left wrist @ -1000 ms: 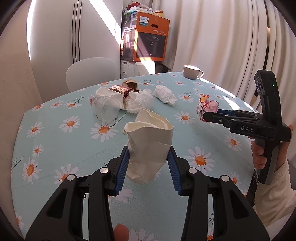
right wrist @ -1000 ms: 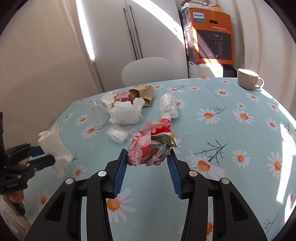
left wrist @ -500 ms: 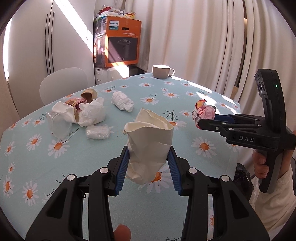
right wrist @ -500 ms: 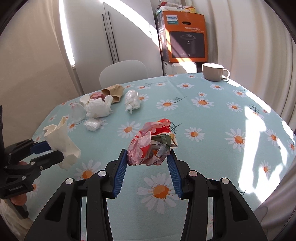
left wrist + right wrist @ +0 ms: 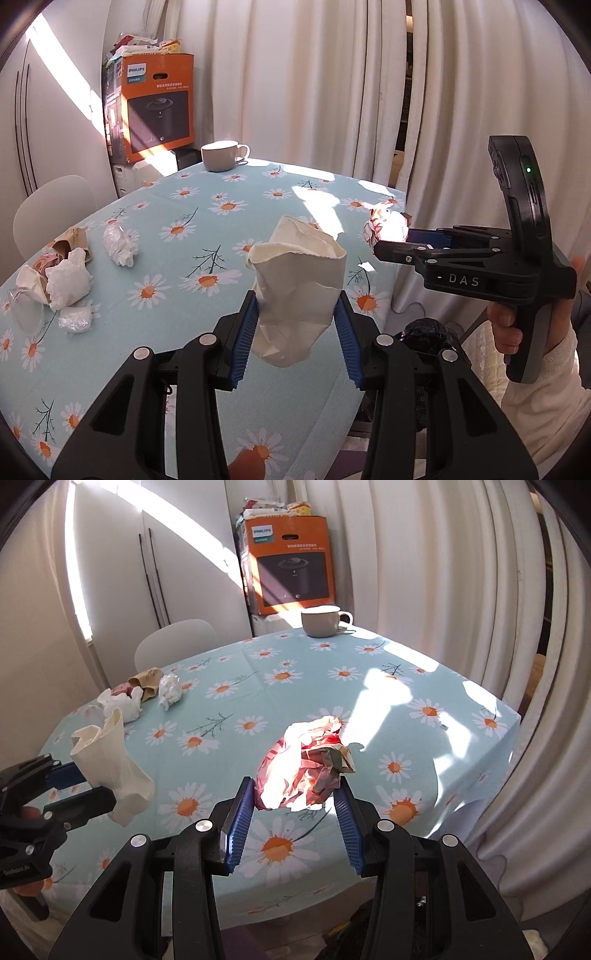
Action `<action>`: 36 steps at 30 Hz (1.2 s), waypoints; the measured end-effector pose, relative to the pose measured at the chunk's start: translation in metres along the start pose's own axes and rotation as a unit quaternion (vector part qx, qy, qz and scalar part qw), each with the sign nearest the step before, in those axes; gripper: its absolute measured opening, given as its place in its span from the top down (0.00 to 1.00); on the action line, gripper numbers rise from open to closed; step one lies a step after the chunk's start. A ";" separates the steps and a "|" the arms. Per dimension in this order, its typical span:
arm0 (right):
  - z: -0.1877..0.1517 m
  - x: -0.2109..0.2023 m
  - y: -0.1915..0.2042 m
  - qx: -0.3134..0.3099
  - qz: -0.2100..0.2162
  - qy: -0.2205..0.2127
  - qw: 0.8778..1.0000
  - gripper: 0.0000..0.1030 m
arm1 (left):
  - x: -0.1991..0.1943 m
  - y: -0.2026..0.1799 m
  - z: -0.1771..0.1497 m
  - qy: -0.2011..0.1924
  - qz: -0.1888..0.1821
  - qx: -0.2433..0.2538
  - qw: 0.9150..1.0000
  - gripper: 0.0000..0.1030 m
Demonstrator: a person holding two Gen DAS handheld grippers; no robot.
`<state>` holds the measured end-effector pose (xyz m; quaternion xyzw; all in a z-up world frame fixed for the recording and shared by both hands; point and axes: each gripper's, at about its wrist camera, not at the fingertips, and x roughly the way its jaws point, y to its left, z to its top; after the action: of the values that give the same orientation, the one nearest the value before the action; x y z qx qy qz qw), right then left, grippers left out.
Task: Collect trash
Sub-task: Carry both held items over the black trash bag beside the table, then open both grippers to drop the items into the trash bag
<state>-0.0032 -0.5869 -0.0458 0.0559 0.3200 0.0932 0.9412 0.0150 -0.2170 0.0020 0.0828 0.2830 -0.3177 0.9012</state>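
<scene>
My left gripper (image 5: 297, 332) is shut on a crushed cream paper cup (image 5: 297, 291) and holds it above the table's near edge. The cup also shows in the right wrist view (image 5: 110, 760). My right gripper (image 5: 295, 808) is shut on a crumpled red and white wrapper (image 5: 306, 764), held above the table's edge; the wrapper shows in the left wrist view (image 5: 386, 225). A pile of crumpled white and brown trash (image 5: 59, 277) lies at the table's left. A black bag (image 5: 430, 336) sits below the table edge.
The table (image 5: 192, 258) has a light blue daisy cloth. A white mug (image 5: 221, 156) stands at its far side. A white chair (image 5: 51, 203) and an orange box (image 5: 159, 107) are behind it. Curtains (image 5: 314, 92) hang on the right.
Both grippers have swung to the right and back toward the table's near edge, still holding the cup and the wrapper. The trash pile has slid to the left of view.
</scene>
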 end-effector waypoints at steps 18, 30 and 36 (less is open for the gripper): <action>-0.087 -0.046 -0.111 0.060 -0.080 0.035 0.994 0.60 | 0.049 -0.109 0.013 0.015 -0.165 0.074 0.984 0.58; -0.148 -0.049 -0.156 0.095 -0.108 0.072 0.987 0.15 | 0.068 -0.150 0.010 0.021 -0.243 0.069 0.967 0.12; -0.157 -0.042 -0.168 0.098 -0.131 0.079 0.983 0.16 | 0.073 -0.141 0.013 0.022 -0.215 0.056 0.975 0.06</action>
<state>-0.1088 -0.7527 -0.1720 0.0980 0.4057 -0.0590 0.9068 -0.0198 -0.3703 -0.0234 0.0778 0.2959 -0.5178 0.7990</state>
